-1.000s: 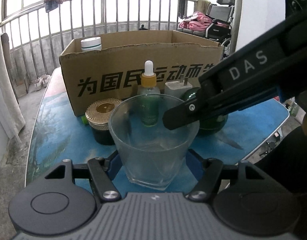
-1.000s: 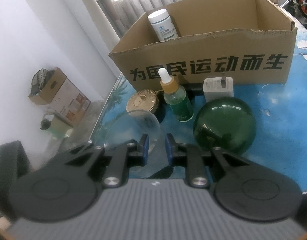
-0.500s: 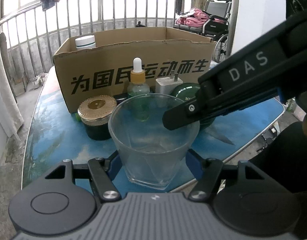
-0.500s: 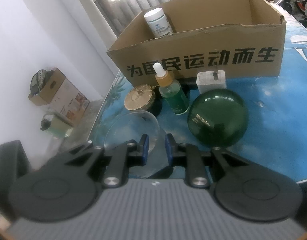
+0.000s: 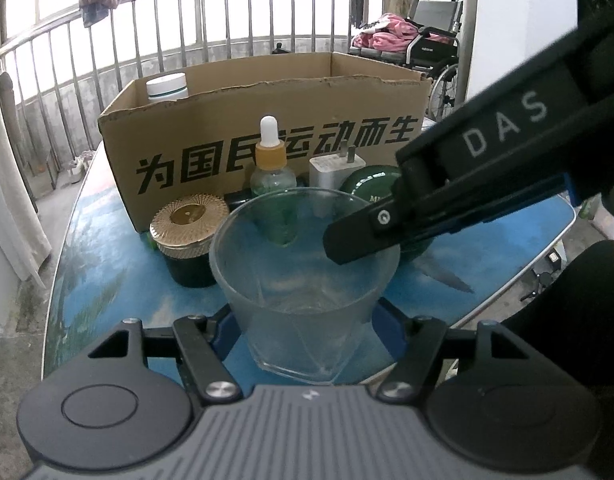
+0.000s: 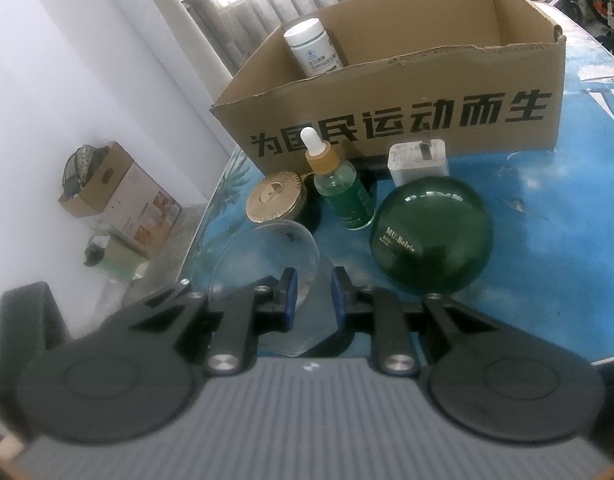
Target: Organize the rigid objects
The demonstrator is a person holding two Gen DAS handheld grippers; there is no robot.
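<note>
Starting with the left wrist view: left gripper point(image 5: 305, 330), jaws set part-way apart and pressed on either side of a clear glass tumbler point(image 5: 303, 280), upright, low in the frame over the near edge of a blue printed bench point(image 5: 95, 264). Whether the tumbler's base touches the bench cannot be told. Right gripper point(image 5: 347, 240), entering from the right, marked "DAS", its tip at the tumbler's right rim. Behind the tumbler, left to right: dark jar with gold ribbed lid point(image 5: 189, 220); dropper bottle point(image 5: 272, 172) with white bulb and amber collar, green liquid; white plug adapter point(image 5: 335, 168), prongs up; dark green round container point(image 5: 373, 184), partly hidden by the right gripper. Behind these, an open cardboard box point(image 5: 263, 120) with black Chinese lettering, holding a white-capped bottle point(image 5: 167, 87) in its left corner. Beyond: metal railing point(image 5: 227, 20), hanging laundry, a wheelchair point(image 5: 435, 40).

Right wrist view: jaws narrow, nearly closed, with the tumbler's point(image 6: 263, 256) rim wall between the blue pads point(image 6: 289, 296). Green container point(image 6: 431, 236) just right of the tumbler, lettered "MU Belric" or similar. Gold-lidded jar point(image 6: 275, 196), dropper bottle point(image 6: 339, 188) and adapter point(image 6: 419, 160) stand in a row before the box point(image 6: 387, 96); white bottle point(image 6: 313, 46) inside it. A small carton point(image 6: 119, 192) sits on the floor at left.
</note>
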